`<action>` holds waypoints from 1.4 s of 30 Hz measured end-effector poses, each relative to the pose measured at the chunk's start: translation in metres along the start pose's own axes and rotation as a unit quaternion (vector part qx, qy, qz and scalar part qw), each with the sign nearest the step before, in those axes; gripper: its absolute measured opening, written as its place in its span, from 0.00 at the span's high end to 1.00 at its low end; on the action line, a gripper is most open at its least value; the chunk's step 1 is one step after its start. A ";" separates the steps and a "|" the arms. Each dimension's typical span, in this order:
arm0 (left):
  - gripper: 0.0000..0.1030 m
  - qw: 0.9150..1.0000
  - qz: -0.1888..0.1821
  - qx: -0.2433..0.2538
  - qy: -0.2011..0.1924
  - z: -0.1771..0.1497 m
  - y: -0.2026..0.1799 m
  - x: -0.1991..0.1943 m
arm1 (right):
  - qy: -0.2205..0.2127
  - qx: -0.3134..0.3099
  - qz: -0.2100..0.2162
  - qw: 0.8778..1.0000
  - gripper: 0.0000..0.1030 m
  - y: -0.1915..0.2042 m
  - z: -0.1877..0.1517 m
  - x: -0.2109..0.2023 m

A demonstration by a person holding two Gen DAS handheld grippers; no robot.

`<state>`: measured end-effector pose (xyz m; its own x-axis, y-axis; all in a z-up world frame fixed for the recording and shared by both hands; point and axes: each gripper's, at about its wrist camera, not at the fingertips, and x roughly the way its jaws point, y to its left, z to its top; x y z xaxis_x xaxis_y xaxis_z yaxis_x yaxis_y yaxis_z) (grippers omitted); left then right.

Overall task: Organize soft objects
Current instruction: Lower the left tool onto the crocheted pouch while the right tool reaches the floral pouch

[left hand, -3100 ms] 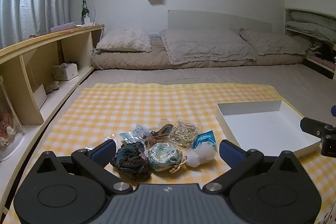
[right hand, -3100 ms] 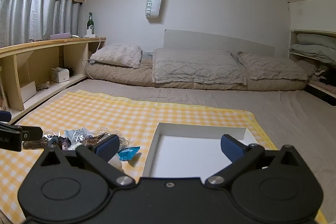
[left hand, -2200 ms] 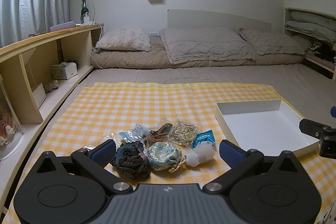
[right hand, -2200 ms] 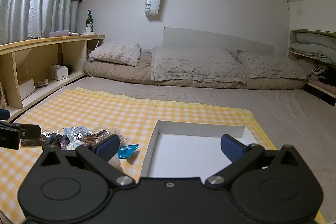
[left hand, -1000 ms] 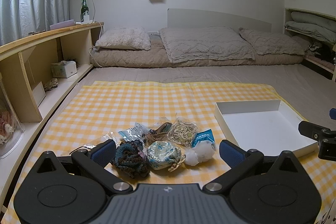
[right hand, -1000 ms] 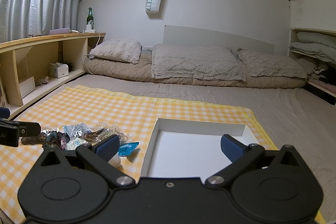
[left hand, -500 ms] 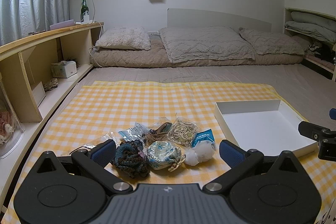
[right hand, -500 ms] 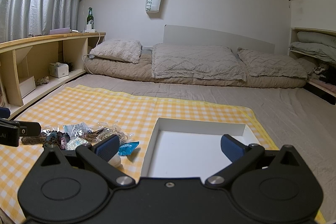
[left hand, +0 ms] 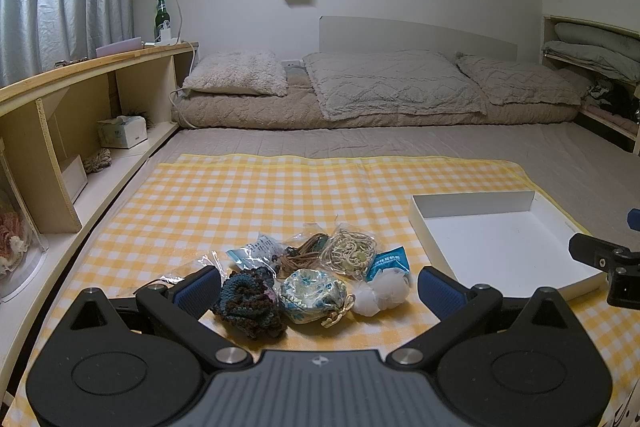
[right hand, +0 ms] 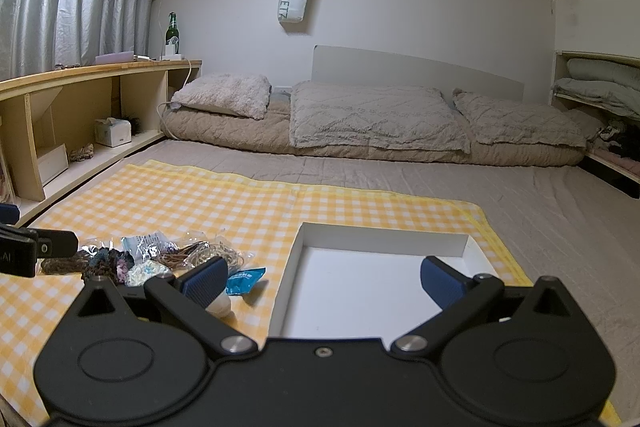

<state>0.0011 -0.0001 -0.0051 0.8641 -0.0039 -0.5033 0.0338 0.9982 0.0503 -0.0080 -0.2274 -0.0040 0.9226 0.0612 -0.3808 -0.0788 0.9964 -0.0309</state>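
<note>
A pile of small soft things lies on the yellow checked cloth [left hand: 248,203]: a dark knitted scrunchie [left hand: 248,301], a pale blue embroidered pouch [left hand: 312,295], a white fluffy ball [left hand: 382,293], a blue packet [left hand: 388,261], and clear bags of cord [left hand: 350,253]. My left gripper [left hand: 318,289] is open and empty, its fingers either side of the pile's near edge. An empty white tray [left hand: 500,243] lies to the right. My right gripper [right hand: 324,279] is open and empty, over the tray's near left part [right hand: 380,279]. The pile shows at its left [right hand: 168,259].
A wooden shelf unit [left hand: 60,131] runs along the left with a tissue box [left hand: 122,132]. A mattress with pillows [left hand: 380,87] lies along the far wall. Grey bedding [right hand: 560,227] surrounds the cloth. The right gripper's side shows at the left view's right edge [left hand: 608,263].
Almost nothing: both views drift very slightly. The pile, the tray and both open grippers stay where they were.
</note>
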 end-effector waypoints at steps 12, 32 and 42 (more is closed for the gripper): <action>0.00 0.998 0.016 -0.023 -0.052 0.012 0.018 -0.013 | -0.028 -0.002 0.001 1.000 0.00 0.007 0.006 -0.001; 0.00 0.993 0.088 -0.031 -0.070 0.083 0.064 0.021 | -0.086 -0.040 0.098 0.991 0.00 0.020 0.106 0.029; 0.00 0.993 0.055 -0.095 0.051 0.051 0.084 0.085 | 0.004 -0.024 0.183 0.983 0.00 0.035 0.102 0.104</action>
<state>0.1025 0.0799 0.0001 0.8017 0.1026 -0.5889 -0.1619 0.9856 -0.0487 0.1236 -0.1805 0.0496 0.8263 0.4142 -0.3817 -0.4224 0.9040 0.0665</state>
